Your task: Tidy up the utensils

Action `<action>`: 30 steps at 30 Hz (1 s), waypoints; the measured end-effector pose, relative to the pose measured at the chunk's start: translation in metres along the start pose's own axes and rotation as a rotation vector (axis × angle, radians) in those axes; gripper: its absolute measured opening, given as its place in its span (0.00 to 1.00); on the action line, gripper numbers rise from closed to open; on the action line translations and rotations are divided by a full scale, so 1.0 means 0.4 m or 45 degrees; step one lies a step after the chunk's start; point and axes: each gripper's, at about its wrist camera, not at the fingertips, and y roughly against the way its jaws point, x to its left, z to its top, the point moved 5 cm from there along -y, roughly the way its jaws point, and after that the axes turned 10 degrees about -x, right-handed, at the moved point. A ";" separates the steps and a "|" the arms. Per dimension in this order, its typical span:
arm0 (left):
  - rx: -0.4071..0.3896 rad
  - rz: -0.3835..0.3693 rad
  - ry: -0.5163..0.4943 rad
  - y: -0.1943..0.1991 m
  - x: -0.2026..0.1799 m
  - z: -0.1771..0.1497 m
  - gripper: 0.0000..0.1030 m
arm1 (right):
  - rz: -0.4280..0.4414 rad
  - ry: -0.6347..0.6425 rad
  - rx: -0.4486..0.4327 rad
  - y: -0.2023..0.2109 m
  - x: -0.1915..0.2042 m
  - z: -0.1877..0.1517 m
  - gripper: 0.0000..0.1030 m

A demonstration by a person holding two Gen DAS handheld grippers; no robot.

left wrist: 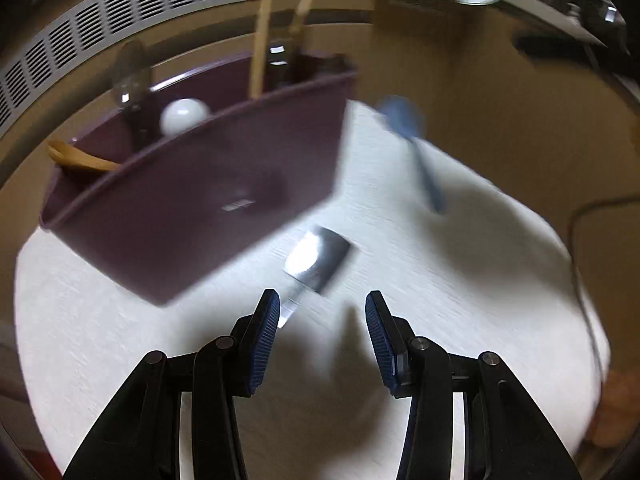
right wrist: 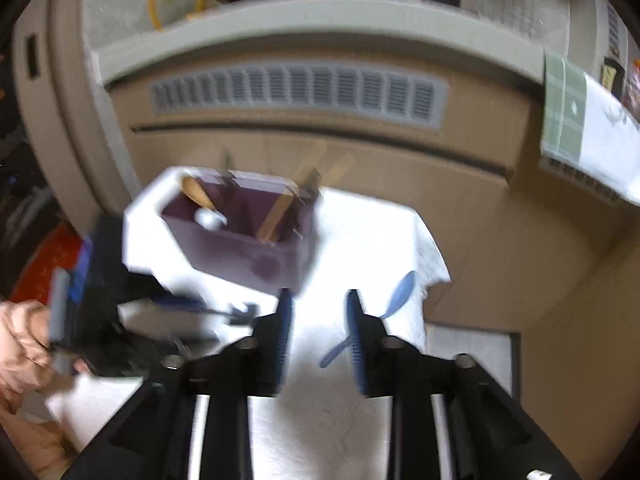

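Left gripper (left wrist: 322,310): jaws apart, empty; metal spoon (left wrist: 318,258) just ahead, off the left finger, beside the purple bin (left wrist: 192,204) on the white cloth (left wrist: 460,280). Right gripper (right wrist: 318,312): jaws apart, empty; blue spoon (right wrist: 394,300) near cloth's right edge. Straddle each handle squarely before closing.

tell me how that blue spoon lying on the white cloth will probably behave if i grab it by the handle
The blue spoon looks like thin plastic, so it is probably light and stiff enough to lift whole. Its narrow handle lies flat on the white cloth, so pads may slide off it. The heavier bowl end could make it pivot downward.
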 end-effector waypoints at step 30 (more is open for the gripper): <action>0.051 -0.214 0.144 0.016 -0.013 -0.099 0.62 | 0.026 -0.350 0.321 -0.268 -0.081 -0.220 0.07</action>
